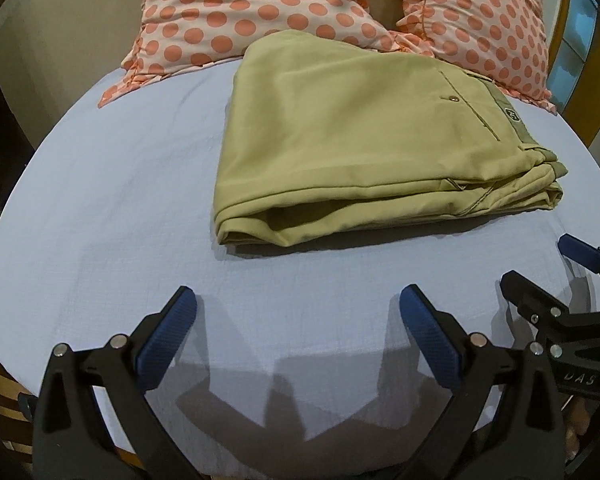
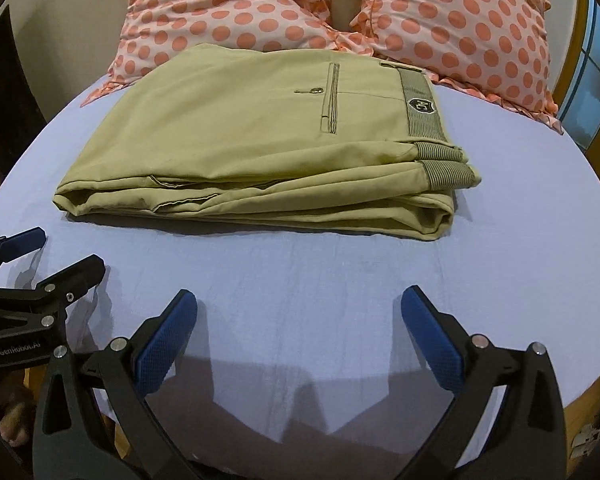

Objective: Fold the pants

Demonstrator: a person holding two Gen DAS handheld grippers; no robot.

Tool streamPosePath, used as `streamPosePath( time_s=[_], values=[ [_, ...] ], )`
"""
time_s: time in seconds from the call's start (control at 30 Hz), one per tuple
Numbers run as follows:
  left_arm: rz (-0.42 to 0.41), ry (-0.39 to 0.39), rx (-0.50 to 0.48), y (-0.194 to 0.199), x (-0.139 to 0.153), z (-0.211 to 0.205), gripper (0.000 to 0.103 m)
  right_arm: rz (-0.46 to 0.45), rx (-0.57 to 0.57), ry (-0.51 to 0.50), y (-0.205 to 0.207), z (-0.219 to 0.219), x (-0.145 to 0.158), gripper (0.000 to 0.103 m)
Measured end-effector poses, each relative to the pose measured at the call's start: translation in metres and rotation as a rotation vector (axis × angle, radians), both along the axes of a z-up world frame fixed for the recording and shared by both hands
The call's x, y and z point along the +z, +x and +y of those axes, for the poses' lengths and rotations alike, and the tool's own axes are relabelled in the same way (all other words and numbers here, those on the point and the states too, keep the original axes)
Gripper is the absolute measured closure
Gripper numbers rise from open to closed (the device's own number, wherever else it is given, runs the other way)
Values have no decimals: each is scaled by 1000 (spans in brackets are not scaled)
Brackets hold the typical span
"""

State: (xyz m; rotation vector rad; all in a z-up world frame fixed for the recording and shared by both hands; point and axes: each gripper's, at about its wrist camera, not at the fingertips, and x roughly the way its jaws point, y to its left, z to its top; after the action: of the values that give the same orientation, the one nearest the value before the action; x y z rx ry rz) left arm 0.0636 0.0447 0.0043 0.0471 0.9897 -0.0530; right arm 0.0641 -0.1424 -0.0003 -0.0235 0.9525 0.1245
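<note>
Judging from the compact stack, the folding appears done, so what remains is best handled as a clean retreat: both tools should be kept low and clear of the near fold so nothing is dragged open. The pants [image 1: 364, 136] lie folded in several layers on the far half of the sheet [image 1: 120, 200], their far edge touching the pillows [image 1: 236, 12], waistband to the right. The left gripper [image 1: 298, 322] is held over the near sheet, fingers spread wide, nothing gripped. The right gripper [image 2: 299, 322] is posed alike just beside it, also wide apart and empty.
</note>
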Motion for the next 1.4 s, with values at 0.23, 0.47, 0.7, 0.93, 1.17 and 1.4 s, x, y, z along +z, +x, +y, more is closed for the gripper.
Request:
streamPosePath(
  time_s=[0.23,0.47,0.7,0.93,1.17,1.4],
  values=[
    [-26,-2,6,-2,0,1,2,-1,-4,0,0,-1,0,1],
    [-13,3,7,0,0,0,2,-2,-8,-1,1,-1,0,1],
    [-16,4,11,0,-1,-1,2,-1,-6,0,1,-2,1,1],
    [-16,4,10,0,-1,-1,2,-1,-8,0,2,-3,1,1],
    [-16,4,11,0,-1,-1,2,-2,-7,-1,2,-3,1,1],
    [-16,4,10,0,-1,-1,2,-2,-6,-1,2,-2,1,1]
  ],
)
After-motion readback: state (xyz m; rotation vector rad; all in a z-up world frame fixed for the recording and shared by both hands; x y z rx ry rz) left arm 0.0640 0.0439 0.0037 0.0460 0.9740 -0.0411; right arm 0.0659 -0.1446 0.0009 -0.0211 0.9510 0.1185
